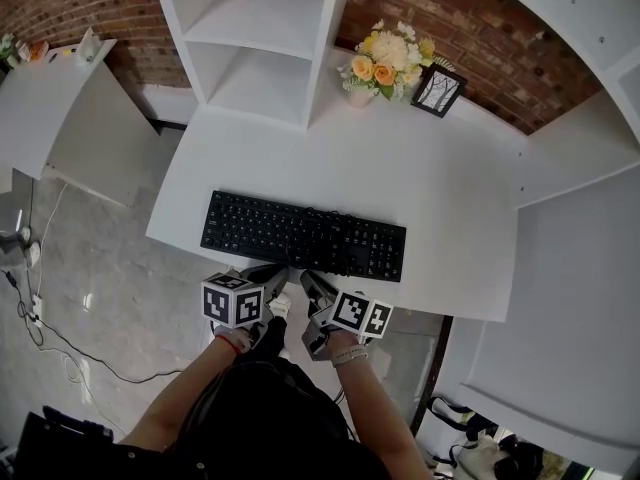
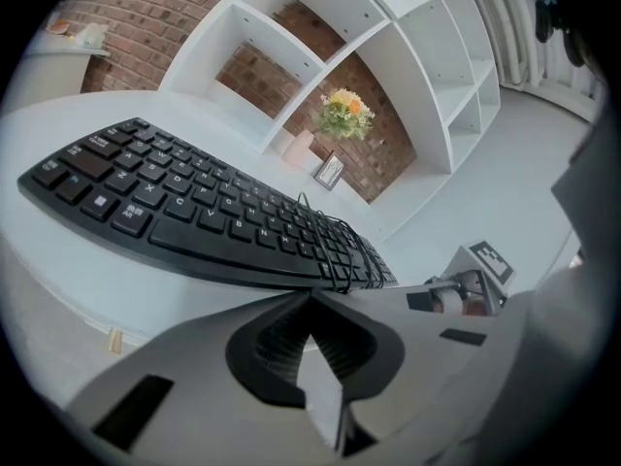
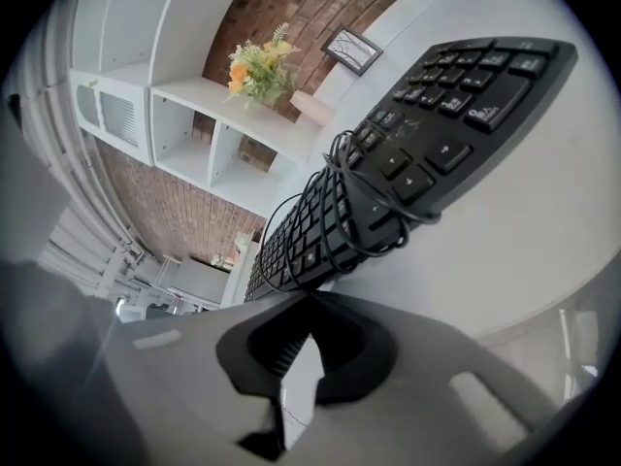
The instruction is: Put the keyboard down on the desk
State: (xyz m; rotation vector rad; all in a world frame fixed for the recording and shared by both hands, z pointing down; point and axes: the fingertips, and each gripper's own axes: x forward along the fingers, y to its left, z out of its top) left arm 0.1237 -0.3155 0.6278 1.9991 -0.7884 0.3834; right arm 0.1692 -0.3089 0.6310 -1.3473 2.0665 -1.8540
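A black keyboard (image 1: 303,234) lies flat on the white desk (image 1: 440,188), near its front edge. Its black cable (image 2: 330,231) is wound round its right part, as the right gripper view also shows at the cable (image 3: 361,212). My left gripper (image 1: 278,273) and right gripper (image 1: 308,280) sit side by side just before the keyboard's front edge, over the desk's rim. In the left gripper view the left gripper (image 2: 310,297) is shut with nothing between its jaws. In the right gripper view the right gripper (image 3: 310,297) is likewise shut and empty, rolled to one side. Whether either tip touches the keyboard I cannot tell.
A vase of flowers (image 1: 388,60) and a small picture frame (image 1: 438,90) stand at the desk's back by the brick wall. A white shelf unit (image 1: 262,38) rises at the back left. Cables (image 1: 60,348) lie on the floor to the left.
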